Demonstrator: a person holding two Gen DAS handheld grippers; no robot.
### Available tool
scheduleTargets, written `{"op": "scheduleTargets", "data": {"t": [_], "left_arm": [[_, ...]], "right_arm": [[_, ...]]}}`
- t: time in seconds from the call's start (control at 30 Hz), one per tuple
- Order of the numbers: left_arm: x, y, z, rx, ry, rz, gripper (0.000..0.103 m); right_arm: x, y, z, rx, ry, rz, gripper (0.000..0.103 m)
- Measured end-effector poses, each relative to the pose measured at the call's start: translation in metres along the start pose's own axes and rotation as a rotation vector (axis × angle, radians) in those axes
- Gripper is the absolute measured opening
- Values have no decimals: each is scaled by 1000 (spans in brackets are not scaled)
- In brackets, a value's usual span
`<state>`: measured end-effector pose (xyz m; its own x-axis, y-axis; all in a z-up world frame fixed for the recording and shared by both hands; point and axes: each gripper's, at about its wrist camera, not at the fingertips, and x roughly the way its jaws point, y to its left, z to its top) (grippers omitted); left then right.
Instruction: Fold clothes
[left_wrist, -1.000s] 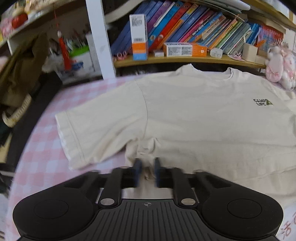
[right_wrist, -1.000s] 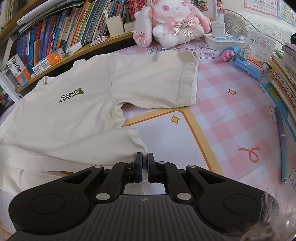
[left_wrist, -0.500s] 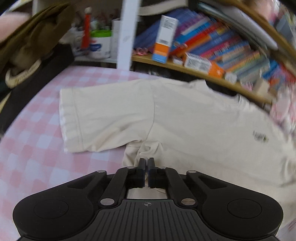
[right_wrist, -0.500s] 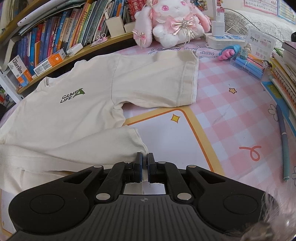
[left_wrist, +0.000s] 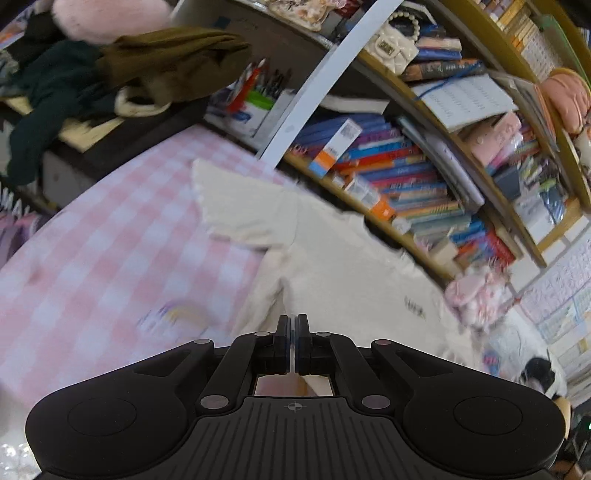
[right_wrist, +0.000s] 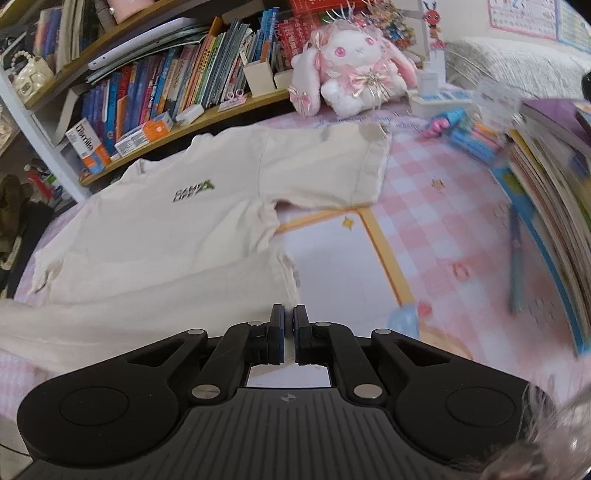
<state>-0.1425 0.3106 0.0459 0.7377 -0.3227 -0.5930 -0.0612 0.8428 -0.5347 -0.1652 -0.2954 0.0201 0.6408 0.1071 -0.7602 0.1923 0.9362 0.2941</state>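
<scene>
A cream T-shirt (left_wrist: 351, 273) with a small green chest logo lies spread on the pink checked table cover (left_wrist: 110, 240). In the left wrist view, my left gripper (left_wrist: 293, 332) is shut on the shirt's side edge, and the cloth rises in a ridge to its fingertips. The view is tilted and blurred. In the right wrist view the T-shirt (right_wrist: 166, 240) stretches away to the left. My right gripper (right_wrist: 289, 321) is shut on the lower hem corner, and the cloth is drawn up to its pads.
Bookshelves (left_wrist: 406, 177) run along the table's far side. A pink plush rabbit (right_wrist: 354, 70) sits behind the right sleeve. A stack of books (right_wrist: 546, 177) and a blue pen (right_wrist: 517, 258) lie to the right. Dark clothes (left_wrist: 74, 92) are heaped at the far left.
The left gripper closed on the shirt's edge, then rose, rolled and swung, pulling the cloth along. The right gripper lifted with the hem corner, and the shirt's lower part came off the table.
</scene>
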Motion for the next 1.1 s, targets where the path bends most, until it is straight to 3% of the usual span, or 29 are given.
{"op": "scheduleTargets", "data": {"t": [0.4, 0.63, 0.77, 0.83, 0.87, 1.0, 1.1], "left_arm": [[-22, 37, -67, -8, 212, 40, 0], [-21, 48, -81, 12, 253, 51, 1], [-25, 43, -80, 126, 253, 130, 8], [-30, 41, -74, 169, 214, 159, 13], [-31, 40, -70, 185, 189, 162, 15], [-19, 29, -55, 230, 114, 149, 31], [7, 20, -50, 261, 105, 146, 32]], "right_arm": [[-50, -3, -84, 72, 92, -80, 5], [-45, -14, -110, 134, 125, -123, 5], [-44, -14, -114, 115, 124, -184, 7], [-48, -15, -112, 104, 108, -214, 16], [-51, -15, -109, 99, 93, -221, 23], [-52, -9, -96, 58, 42, -225, 25], [-38, 7, -85, 3, 14, -211, 33]]}}
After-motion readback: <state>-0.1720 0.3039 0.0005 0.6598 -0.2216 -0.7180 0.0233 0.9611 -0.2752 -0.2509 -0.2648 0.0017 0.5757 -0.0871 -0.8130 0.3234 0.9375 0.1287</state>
